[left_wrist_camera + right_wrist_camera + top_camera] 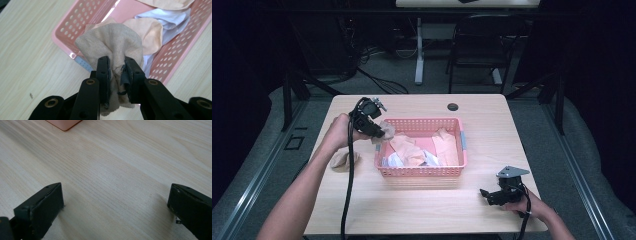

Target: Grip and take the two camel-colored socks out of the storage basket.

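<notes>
1. Here the left gripper (117, 75) is pinching one tan sock (112, 42) at the one pink basket's (419, 171) ten o'clock corner.
2. One more sock (343, 160) is lying at the basket's nine o'clock.
3. The right gripper (115, 212) is gaping wide, holding nothing.

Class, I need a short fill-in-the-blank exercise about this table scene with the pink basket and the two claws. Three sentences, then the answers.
1. The left claw is shut on a crumpled tan ____.
2. The pink perforated plastic basket sits on a light ____ table.
3. The right claw has its jaws ____, with nothing between them.

Missing words: cloth; wooden; open
</notes>
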Tool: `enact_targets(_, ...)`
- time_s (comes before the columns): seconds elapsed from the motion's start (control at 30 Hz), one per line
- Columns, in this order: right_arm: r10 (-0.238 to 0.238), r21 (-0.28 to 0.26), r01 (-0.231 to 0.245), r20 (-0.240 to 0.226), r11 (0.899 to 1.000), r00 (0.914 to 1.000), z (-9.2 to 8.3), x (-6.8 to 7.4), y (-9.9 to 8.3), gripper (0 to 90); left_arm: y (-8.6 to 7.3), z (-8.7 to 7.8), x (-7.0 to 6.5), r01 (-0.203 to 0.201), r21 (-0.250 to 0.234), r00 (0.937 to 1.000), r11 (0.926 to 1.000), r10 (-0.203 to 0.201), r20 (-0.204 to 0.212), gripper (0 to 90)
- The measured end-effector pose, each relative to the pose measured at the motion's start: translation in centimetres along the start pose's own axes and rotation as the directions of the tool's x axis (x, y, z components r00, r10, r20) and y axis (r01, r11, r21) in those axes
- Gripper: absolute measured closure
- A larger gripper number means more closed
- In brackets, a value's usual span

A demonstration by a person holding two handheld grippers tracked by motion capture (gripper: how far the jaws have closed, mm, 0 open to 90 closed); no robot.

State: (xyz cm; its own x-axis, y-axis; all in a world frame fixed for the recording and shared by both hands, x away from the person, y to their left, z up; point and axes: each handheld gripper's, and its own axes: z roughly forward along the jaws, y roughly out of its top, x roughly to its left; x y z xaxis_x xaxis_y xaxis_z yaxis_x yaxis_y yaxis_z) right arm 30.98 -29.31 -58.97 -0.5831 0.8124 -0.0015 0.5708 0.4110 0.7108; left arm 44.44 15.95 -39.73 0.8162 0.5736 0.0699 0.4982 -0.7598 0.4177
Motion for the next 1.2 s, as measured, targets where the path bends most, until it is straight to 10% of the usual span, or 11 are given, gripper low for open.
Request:
enact_targets(0.7,0.000,0.001,0.000,-0.001,1.000,1.0000,0.0,0.0,0.0,0.0,-4.9,-4.1,2.8,0.105,-0.024,0.9930,0.9942,-0.106,-0.052,75.3)
enact_targets(1.2,0.000,0.002,0.000,-0.005,1.000,1.0000,0.0,0.0,0.1,0.0,-10.4,-1.5,4.6,0.211,0.045,0.9749,0.9764,-0.207,-0.081,75.1)
